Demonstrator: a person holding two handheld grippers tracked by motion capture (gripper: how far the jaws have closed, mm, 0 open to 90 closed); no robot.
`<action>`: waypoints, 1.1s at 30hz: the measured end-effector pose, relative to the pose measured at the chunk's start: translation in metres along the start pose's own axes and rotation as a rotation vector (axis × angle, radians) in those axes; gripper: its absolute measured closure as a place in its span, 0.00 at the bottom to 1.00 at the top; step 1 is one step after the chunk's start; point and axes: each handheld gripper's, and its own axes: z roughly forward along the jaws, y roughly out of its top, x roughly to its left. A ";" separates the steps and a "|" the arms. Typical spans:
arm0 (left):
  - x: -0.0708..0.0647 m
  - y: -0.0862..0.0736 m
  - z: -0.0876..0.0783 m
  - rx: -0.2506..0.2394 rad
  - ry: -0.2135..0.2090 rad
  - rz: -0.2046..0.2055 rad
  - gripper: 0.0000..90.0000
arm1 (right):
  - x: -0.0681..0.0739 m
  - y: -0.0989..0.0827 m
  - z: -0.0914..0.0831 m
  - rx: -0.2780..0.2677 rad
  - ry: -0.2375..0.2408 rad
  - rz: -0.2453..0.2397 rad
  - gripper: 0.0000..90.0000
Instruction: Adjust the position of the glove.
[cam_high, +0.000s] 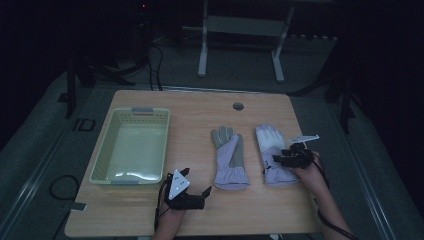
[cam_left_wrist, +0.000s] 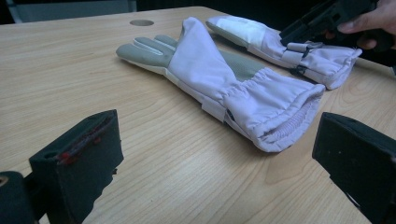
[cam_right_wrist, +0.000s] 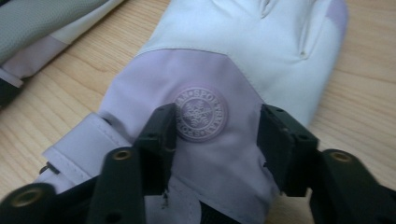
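Observation:
Two pale lilac gloves lie side by side on the wooden table (cam_high: 150, 210). The left glove (cam_high: 229, 157) lies palm up, with a grey palm and its cuff toward me; in the left gripper view this glove (cam_left_wrist: 224, 84) lies just ahead of my left gripper (cam_left_wrist: 217, 158). That left gripper (cam_high: 196, 182) is open and holds nothing, near the front edge. My right gripper (cam_high: 276, 160) rests on the right glove (cam_high: 272, 150). In the right gripper view it (cam_right_wrist: 217, 135) is open, its jaws straddling the round logo (cam_right_wrist: 200, 113) on that glove (cam_right_wrist: 243, 51).
A pale green plastic basket (cam_high: 105, 150) stands at the table's left. A round cable hole (cam_high: 238, 106) sits near the far edge. Beyond the table are a white metal frame (cam_high: 240, 30) and cables on the grey floor.

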 end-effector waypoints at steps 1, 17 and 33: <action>0.000 0.000 0.000 0.000 0.000 0.002 0.02 | -0.002 -0.003 0.001 -0.011 0.028 0.005 0.61; 0.000 0.000 0.000 0.005 0.002 0.001 0.02 | 0.010 -0.007 -0.004 -0.030 -0.052 0.072 0.97; 0.000 0.000 0.000 0.005 -0.001 -0.001 0.02 | 0.017 0.001 0.003 -0.072 -0.016 0.092 0.45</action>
